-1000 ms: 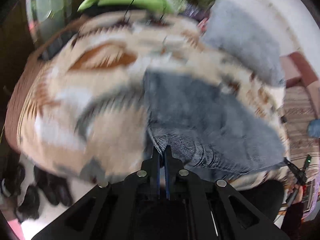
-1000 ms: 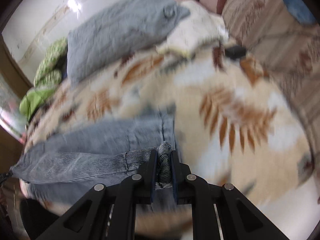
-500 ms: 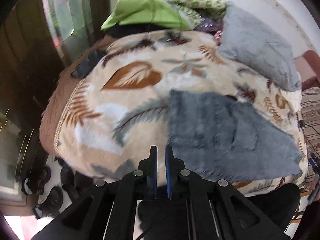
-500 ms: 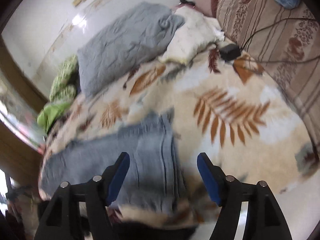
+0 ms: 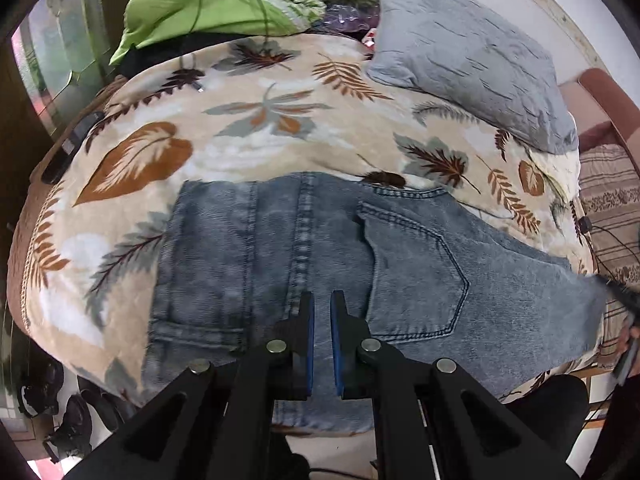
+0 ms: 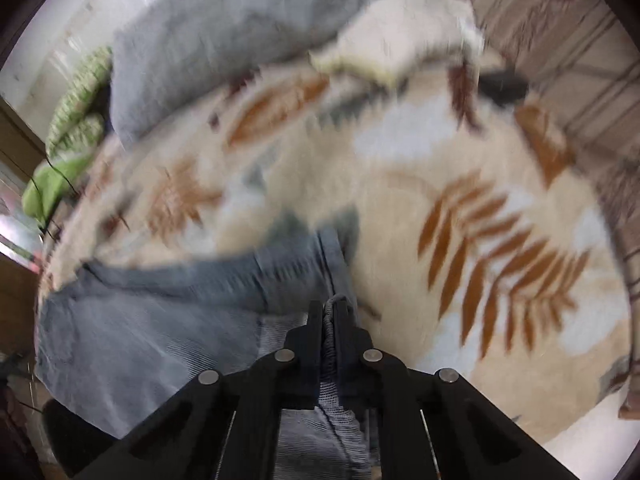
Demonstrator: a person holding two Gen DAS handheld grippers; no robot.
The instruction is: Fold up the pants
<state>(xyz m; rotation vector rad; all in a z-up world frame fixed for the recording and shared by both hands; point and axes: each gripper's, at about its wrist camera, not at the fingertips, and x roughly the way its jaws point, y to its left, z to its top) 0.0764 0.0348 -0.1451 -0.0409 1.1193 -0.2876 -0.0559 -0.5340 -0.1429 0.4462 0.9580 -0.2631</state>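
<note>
Blue denim pants [image 5: 360, 260] lie folded on a leaf-patterned blanket [image 5: 260, 136], back pocket [image 5: 416, 276] facing up. My left gripper [image 5: 322, 312] hovers over the pants near the front edge, its jaws almost together with a narrow gap and nothing between them. In the right wrist view, which is blurred, my right gripper [image 6: 329, 312] is shut on an edge of the pants [image 6: 160, 320], with ribbed fabric pinched between the fingers. The right gripper shows faintly at the pants' right corner in the left wrist view [image 5: 624, 304].
A grey pillow [image 5: 472, 56] and green bedding [image 5: 224, 4] lie at the far side of the bed. A striped sofa [image 5: 608, 208] stands to the right, with a black box and cable [image 6: 502, 84] near it. Shoes [image 5: 60, 400] sit on the floor at left.
The right gripper was open half a second ago and is now shut on the pants' edge. The left gripper let go of the pants and now hovers over them, nearly closed.
</note>
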